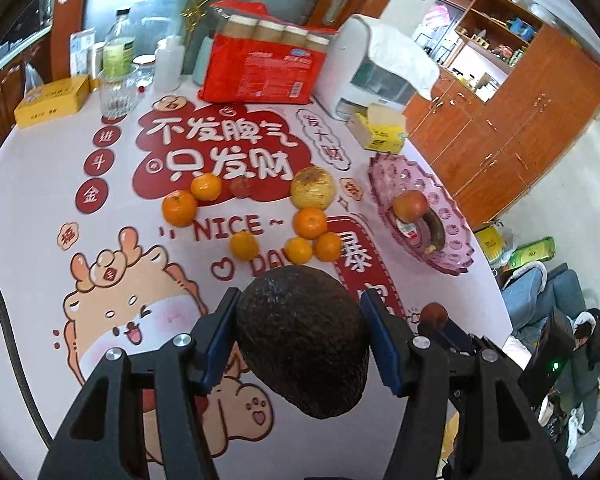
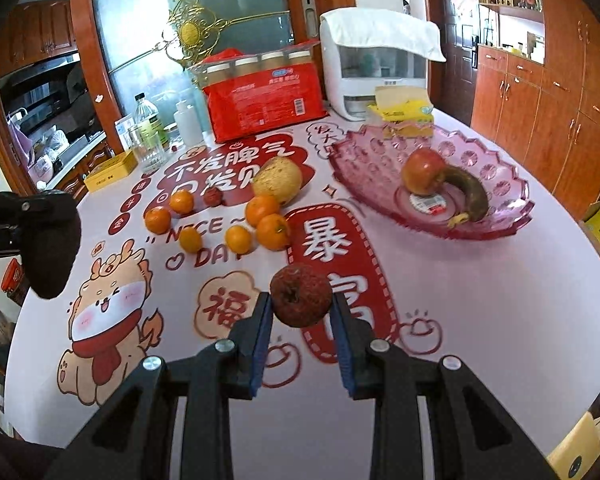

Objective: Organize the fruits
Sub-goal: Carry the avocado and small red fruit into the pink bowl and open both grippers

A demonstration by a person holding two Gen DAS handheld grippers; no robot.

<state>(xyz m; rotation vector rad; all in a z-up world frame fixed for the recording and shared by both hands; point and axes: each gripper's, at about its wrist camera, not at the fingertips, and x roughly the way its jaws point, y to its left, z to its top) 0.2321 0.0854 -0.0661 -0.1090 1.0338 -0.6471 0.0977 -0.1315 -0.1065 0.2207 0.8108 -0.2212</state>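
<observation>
My left gripper point(image 1: 300, 300) is shut on a dark, rough avocado point(image 1: 304, 340), held above the near part of the table. My right gripper point(image 2: 301, 300) is shut on a small wrinkled red fruit point(image 2: 301, 294); it also shows at the left wrist view's right point(image 1: 434, 314). The avocado point(image 2: 54, 240) appears at the right wrist view's left edge. A pink glass dish point(image 1: 384, 168) point(image 2: 352, 148) at the far right holds an apple point(image 2: 422, 176) and a dark banana point(image 2: 472, 194). Several oranges point(image 1: 310, 222), a yellow round fruit point(image 1: 312, 188) and a small red fruit point(image 1: 241, 187) lie mid-table.
Along the back stand a red package of bottles point(image 1: 260, 60), a white appliance draped with a cloth point(image 1: 364, 64), a yellow tissue box point(image 1: 380, 130), a drinking glass point(image 1: 118, 92) and a yellow tin point(image 1: 52, 100). Wooden cabinets point(image 2: 540, 120) rise beyond the table's right edge.
</observation>
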